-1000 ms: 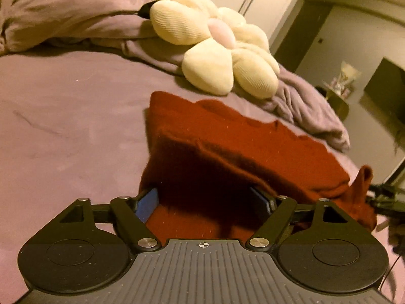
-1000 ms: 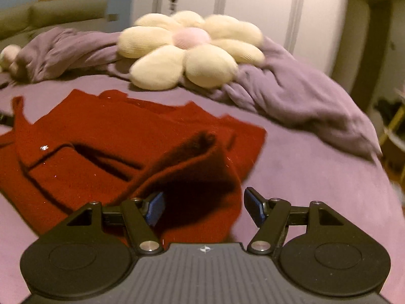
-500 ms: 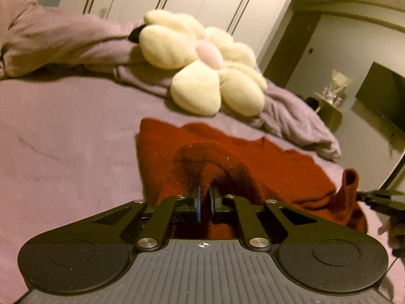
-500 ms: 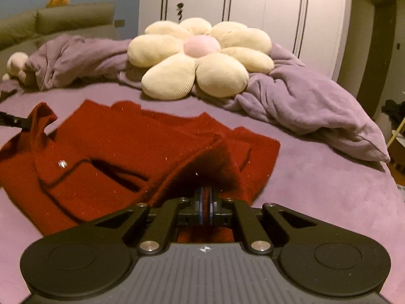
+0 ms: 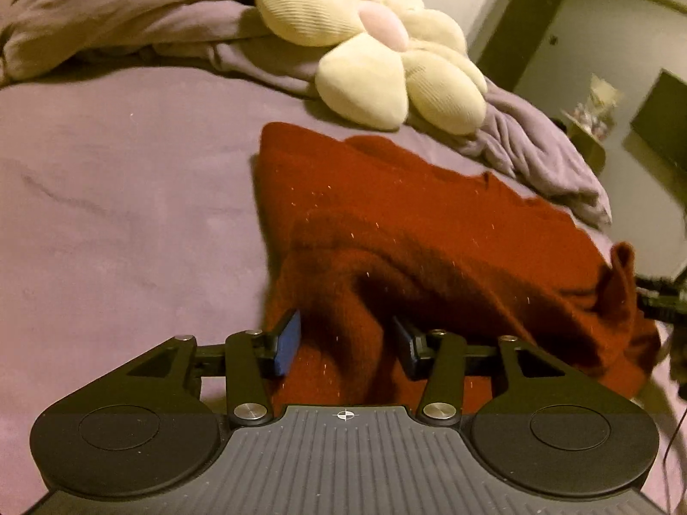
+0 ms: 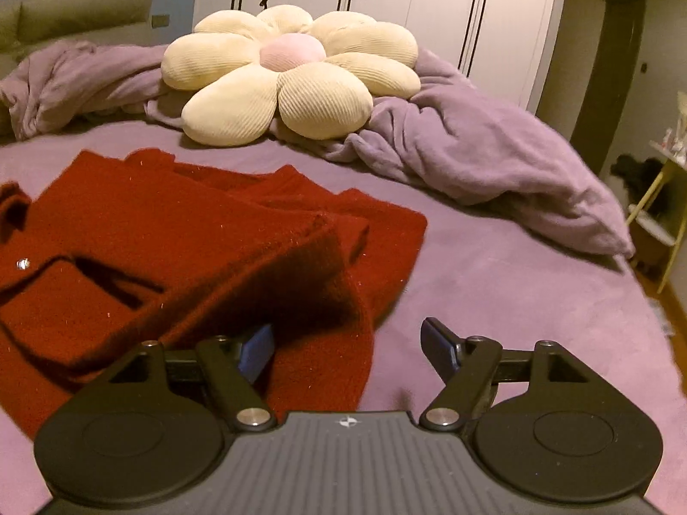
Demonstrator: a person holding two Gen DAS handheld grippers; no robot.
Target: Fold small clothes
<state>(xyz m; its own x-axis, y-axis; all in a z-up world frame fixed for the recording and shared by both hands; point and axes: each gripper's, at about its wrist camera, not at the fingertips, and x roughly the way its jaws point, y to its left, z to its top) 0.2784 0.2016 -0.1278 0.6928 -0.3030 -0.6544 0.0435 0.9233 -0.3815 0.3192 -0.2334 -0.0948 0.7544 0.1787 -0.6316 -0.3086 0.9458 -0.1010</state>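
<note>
The left gripper [image 5: 345, 339] is opening, its blue pads standing apart on either side of a raised fold of the red knit garment [image 5: 429, 231]; whether the pads are touching the cloth is hard to tell, since the fold is darkening the gap. The right gripper [image 6: 348, 343] is also opening, released: a hem of the garment [image 6: 193, 257] is lying by its left pad, which the cloth partly hides, while the right pad is standing over bare purple bedsheet [image 6: 493, 283].

Outward from both, the garment is lying spread on the sheet, layers overlapping, a small metal snap [image 6: 21, 263] glinting near the picture's left edge in the right view. Its far corner is cut off there. Beyond it, a cream flower-shaped cushion [image 6: 292, 86] is resting on a rumpled lilac blanket [image 6: 493, 150]. No writing is readable; only a small crosshair mark is showing on each gripper body.
</note>
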